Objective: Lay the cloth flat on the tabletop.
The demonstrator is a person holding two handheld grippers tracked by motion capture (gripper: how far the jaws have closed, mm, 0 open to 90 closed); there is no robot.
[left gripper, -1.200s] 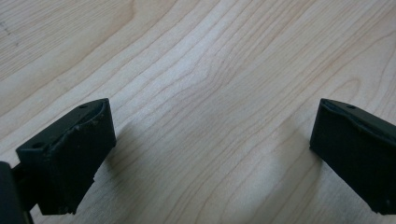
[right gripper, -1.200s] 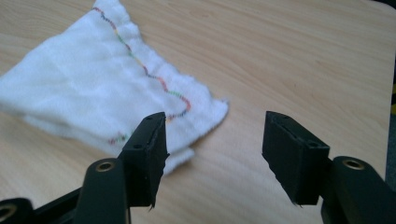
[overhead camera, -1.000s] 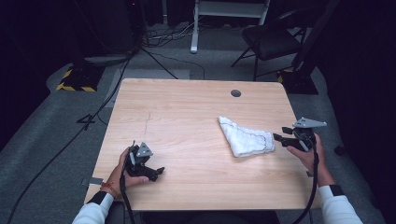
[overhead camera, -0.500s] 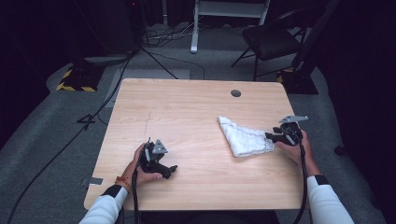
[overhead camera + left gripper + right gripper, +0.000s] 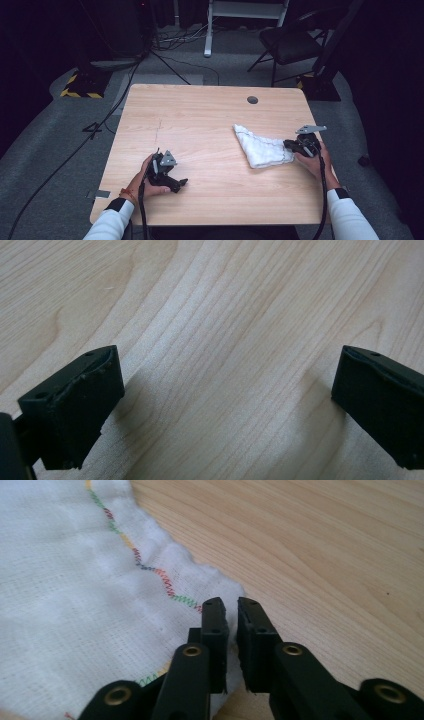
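High view: wooden table (image 5: 210, 125) with a round grommet hole (image 5: 252, 100) near its far edge. White cloth (image 5: 260, 147), folded to a rough triangle, lies on the right half of the table, well apart from the left gripper (image 5: 172, 182).

Item 1, right gripper (image 5: 290, 146): held in the person's right hand (image 5: 312, 157) at the cloth's right corner. Right gripper view: jaws drawn narrow, nearly together, pinching the cloth's corner between them. The cloth (image 5: 75, 605) spreads to the left of the jaws, with a multicoloured zigzag stitch line (image 5: 145, 567) along its hem; bare wood lies to the right.

Item 2, left gripper: held in the person's left hand (image 5: 150, 180) at the near left of the table. Left gripper view: jaws spread wide, close above bare wood grain (image 5: 225, 340), holding nothing.

Floor beyond the table: black chair (image 5: 287, 47), cables (image 5: 115, 100).
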